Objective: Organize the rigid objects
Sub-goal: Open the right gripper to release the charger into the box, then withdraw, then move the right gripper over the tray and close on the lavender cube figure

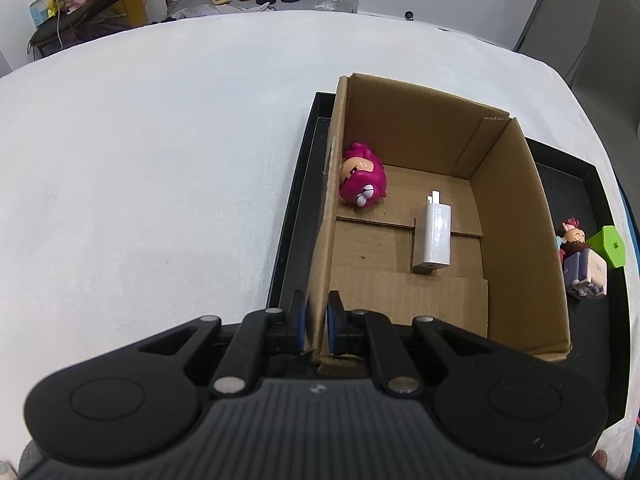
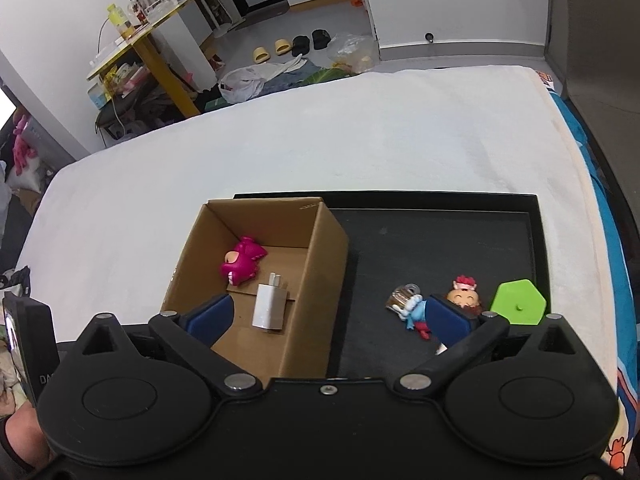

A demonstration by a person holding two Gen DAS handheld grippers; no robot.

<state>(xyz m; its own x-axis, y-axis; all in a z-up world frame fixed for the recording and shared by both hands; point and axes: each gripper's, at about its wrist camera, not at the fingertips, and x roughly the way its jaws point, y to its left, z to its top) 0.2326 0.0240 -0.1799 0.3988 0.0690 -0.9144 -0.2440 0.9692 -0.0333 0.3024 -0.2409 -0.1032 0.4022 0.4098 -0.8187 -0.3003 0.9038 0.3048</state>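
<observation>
An open cardboard box point(image 1: 516, 220) point(image 2: 320, 264) stands at the left end of a black tray point(image 1: 296, 208) point(image 2: 440, 240). Inside it lie a pink toy figure point(image 1: 362, 180) point(image 2: 242, 266) and a white charger plug point(image 1: 434, 236) point(image 2: 271, 306). My left gripper point(image 1: 316, 308) is shut on the box's near left wall. My right gripper point(image 2: 328, 312) hangs wide open above the box's right wall, holding nothing. On the bare tray lie a small red-haired figure point(image 1: 572, 236) point(image 2: 464, 294), a green hexagonal piece point(image 1: 610, 246) point(image 2: 520, 302) and a blue and silver toy point(image 2: 408, 304).
The tray rests on a white cloth surface point(image 1: 160, 140) point(image 2: 360, 132) that spreads wide to the left and far side. Beyond its far edge are the floor with slippers point(image 2: 280, 50), bags and a yellow table point(image 2: 140, 36). A grey wall panel point(image 2: 592, 20) stands at the right.
</observation>
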